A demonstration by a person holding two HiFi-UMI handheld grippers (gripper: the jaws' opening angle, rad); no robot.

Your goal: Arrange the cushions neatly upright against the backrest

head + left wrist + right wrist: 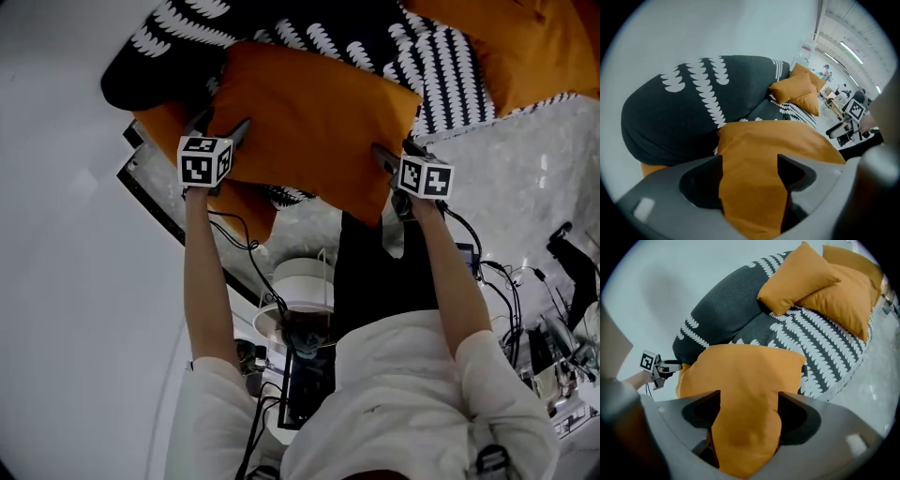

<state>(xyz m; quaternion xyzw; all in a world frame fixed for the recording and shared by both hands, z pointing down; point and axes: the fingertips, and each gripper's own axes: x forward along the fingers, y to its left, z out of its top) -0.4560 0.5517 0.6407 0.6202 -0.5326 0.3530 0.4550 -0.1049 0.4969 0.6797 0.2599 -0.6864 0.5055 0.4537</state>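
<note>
An orange cushion (309, 122) lies tilted over the front of the dark sofa with white leaf marks (281, 23), partly on top of another orange cushion (246, 204). My left gripper (223, 124) is at its left corner. In the left gripper view that corner (754, 154) fills the gap tightly and the left gripper (750, 164) is shut on it. My right gripper (389, 161) is at the right corner. In the right gripper view the fabric (740, 380) bulges loosely between the wide jaws of the right gripper (749, 401), which is open.
Two more orange cushions (797, 277) (843, 296) lean at the sofa's far end against the patterned backrest (726, 315). A white wall (717, 28) is behind the sofa. A white round stand (300, 281) and tangled cables and gear (553, 347) crowd the pale floor (506, 169) by the person.
</note>
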